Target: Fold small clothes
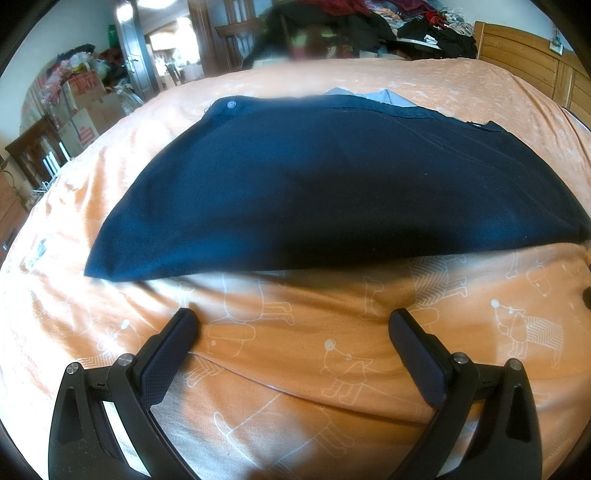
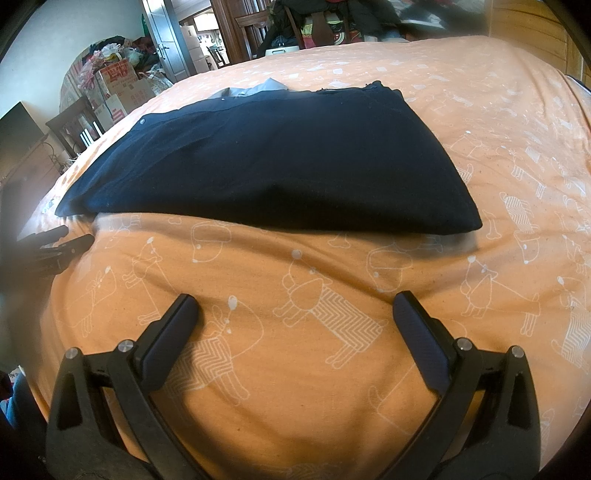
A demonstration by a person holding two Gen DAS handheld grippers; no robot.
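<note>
A dark navy garment (image 1: 325,192) lies folded flat on the orange bed sheet (image 1: 295,362), with a button near its far left corner and a light grey collar (image 1: 384,96) showing at its far edge. The same navy garment (image 2: 273,162) fills the middle of the right wrist view. My left gripper (image 1: 293,325) stands open just short of the garment's near edge, holding nothing. My right gripper (image 2: 295,310) is open too, a little further back from that near edge. The left gripper's fingertips (image 2: 62,243) show at the left edge of the right wrist view.
The orange sheet (image 2: 498,147) with white dog drawings covers the bed all around. A wooden headboard (image 1: 524,62) stands at the far right. Piled clothes (image 1: 406,22) lie beyond the bed's far edge. Cardboard boxes (image 2: 118,88) and a dark chair (image 2: 70,125) stand off the left side.
</note>
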